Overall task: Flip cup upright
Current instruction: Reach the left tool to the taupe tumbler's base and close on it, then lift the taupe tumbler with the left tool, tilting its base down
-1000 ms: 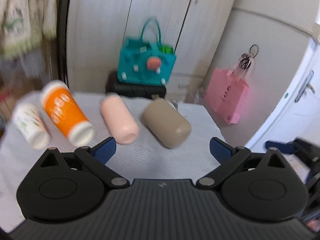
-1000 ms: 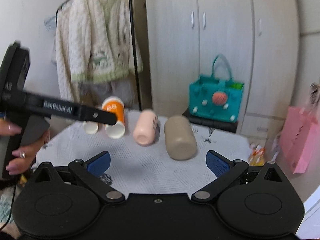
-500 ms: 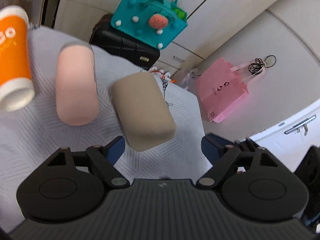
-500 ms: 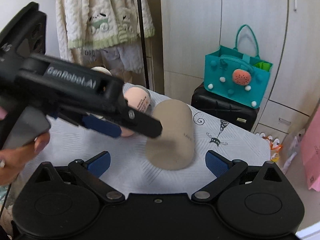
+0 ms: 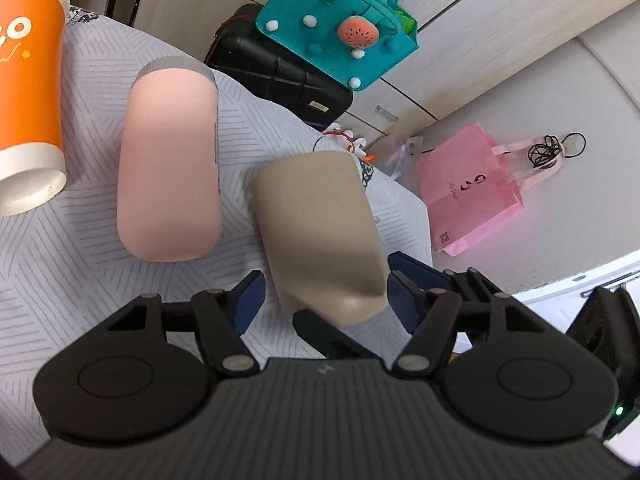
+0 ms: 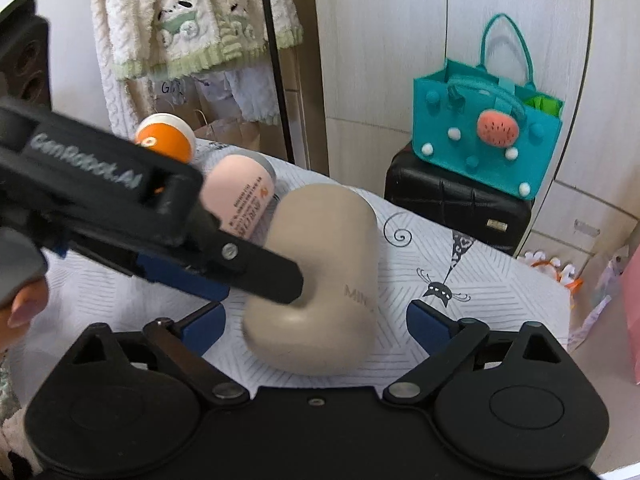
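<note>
A beige cup (image 5: 320, 232) lies on its side on the white cloth-covered table (image 5: 80, 264), closed end toward me. It also shows in the right wrist view (image 6: 324, 280). My left gripper (image 5: 320, 296) is open, its blue-padded fingers on either side of the cup's near end, not clearly touching. In the right wrist view the left gripper's black finger (image 6: 256, 268) lies across the cup's left side. My right gripper (image 6: 316, 324) is open just in front of the cup's near end.
A pink cup (image 5: 170, 168) and an orange paper cup (image 5: 28, 92) lie on their sides left of the beige one. A teal bag (image 6: 484, 132) sits on a black case behind the table. A pink bag (image 5: 472, 192) hangs at the right.
Both grippers have moved in toward the beige cup. My left gripper's fingers now straddle its near end, and they have narrowed a little.
</note>
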`<state>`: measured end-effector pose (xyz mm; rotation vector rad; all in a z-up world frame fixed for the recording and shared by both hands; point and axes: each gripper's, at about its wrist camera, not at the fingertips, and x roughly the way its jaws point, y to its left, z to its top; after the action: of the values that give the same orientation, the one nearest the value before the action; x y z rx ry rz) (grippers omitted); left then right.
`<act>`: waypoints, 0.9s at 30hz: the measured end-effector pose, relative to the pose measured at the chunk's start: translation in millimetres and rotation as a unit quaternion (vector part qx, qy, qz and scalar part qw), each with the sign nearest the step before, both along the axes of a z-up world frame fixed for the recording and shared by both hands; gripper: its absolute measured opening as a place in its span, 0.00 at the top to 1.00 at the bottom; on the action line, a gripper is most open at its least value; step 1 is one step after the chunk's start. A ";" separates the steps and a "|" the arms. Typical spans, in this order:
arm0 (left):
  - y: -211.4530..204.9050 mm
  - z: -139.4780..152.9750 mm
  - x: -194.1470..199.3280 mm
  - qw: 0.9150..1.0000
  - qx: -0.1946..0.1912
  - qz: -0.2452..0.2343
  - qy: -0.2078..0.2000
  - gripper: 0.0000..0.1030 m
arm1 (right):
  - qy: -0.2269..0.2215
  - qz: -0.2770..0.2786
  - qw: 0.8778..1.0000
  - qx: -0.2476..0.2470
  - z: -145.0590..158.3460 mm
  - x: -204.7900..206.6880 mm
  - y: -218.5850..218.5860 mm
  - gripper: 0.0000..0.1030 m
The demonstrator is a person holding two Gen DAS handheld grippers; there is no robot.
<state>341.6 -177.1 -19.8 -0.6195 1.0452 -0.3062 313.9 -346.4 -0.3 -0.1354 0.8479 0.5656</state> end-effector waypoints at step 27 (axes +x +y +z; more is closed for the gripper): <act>-19.3 -9.6 -10.1 0.999 0.008 -0.034 -0.036 0.29 | -0.006 -0.033 0.999 -0.010 -17.0 -14.8 9.4 0.20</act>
<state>331.5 -196.4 -29.4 -0.5560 1.0000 -0.3771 299.1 -337.0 -17.4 -0.1293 0.8429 0.4931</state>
